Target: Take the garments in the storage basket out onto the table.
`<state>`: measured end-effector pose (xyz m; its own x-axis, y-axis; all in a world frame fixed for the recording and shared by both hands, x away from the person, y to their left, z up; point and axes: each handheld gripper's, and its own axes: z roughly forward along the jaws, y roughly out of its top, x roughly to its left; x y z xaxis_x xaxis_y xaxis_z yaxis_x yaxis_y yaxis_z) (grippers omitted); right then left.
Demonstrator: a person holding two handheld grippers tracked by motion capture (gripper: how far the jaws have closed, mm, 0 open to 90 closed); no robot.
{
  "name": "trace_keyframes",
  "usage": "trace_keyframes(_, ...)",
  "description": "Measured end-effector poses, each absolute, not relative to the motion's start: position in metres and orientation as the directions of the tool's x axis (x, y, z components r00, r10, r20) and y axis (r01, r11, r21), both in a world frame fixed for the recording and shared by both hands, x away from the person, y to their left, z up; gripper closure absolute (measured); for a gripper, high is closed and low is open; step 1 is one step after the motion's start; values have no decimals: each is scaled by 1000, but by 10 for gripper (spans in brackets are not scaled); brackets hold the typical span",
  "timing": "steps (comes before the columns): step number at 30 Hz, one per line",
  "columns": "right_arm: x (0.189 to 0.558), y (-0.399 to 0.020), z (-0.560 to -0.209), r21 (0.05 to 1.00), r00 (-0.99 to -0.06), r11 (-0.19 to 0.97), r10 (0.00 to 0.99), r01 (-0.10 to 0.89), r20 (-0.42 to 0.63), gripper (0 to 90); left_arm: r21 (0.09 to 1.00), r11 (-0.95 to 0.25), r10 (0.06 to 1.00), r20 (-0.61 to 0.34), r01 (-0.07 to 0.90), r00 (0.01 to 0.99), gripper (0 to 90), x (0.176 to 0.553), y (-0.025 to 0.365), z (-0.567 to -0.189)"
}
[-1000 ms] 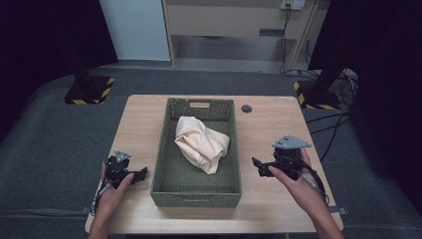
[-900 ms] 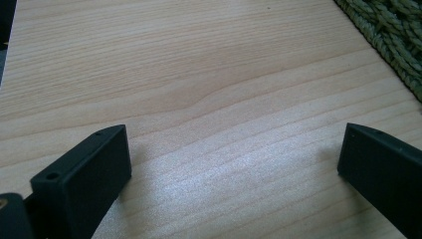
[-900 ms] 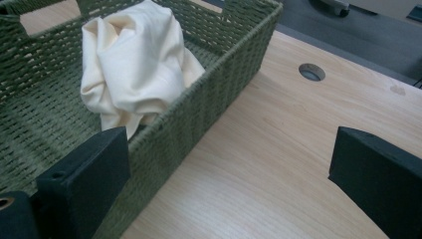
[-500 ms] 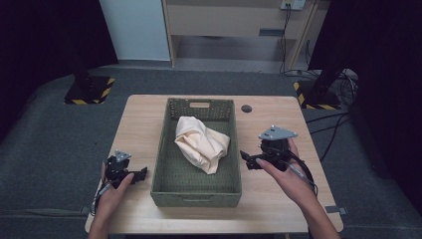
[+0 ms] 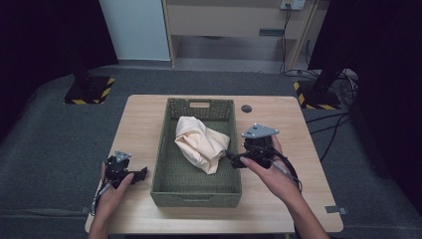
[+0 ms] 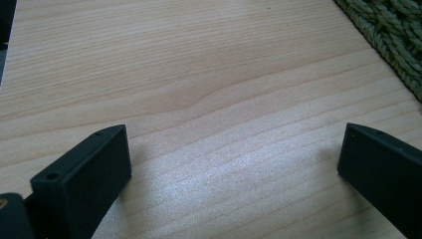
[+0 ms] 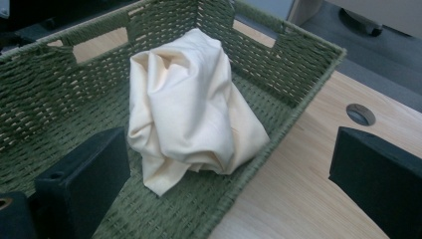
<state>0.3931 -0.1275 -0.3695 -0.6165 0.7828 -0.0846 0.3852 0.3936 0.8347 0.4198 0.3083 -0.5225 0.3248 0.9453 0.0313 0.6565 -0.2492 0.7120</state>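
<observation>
A crumpled cream cloth (image 5: 201, 143) lies in a green woven basket (image 5: 171, 174) at the middle of the wooden table (image 5: 278, 199). My right gripper (image 5: 233, 158) is open at the basket's right rim, just beside the cloth. In the right gripper view one jaw hangs over the basket (image 7: 298, 64) floor and the other over the table, with the cloth (image 7: 189, 109) a short way ahead of the right gripper (image 7: 229, 174). My left gripper (image 5: 142, 173) rests open on the table left of the basket. In the left gripper view, bare wood lies between the jaws of the left gripper (image 6: 231, 169).
A round cable hole (image 5: 246, 108) sits in the table behind the basket's right corner. The basket's corner (image 6: 393, 30) shows at the top right of the left gripper view. Striped stand bases (image 5: 89, 92) and cables (image 5: 343, 79) are on the floor beyond the table.
My right gripper has moved left and slightly forward, from the open table to the basket's right rim beside the cloth. The left gripper has stayed where it was.
</observation>
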Motion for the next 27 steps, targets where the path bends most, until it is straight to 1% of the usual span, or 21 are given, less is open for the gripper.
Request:
trace_keyframes(11,400,-95,-376,839,-647,390,760,380,-61,25,712,-249,945,31,656,325,0,420,308,-522)
trace_keyframes(19,406,-75,-377,834,-664,411,744,367,-75,24,712,-249,945,31,656,325,0,420,308,-523)
trace_keyframes(27,419,-57,-384,826,-668,410,742,387,-55,24,712,-249,945,31,656,325,0,420,308,-522)
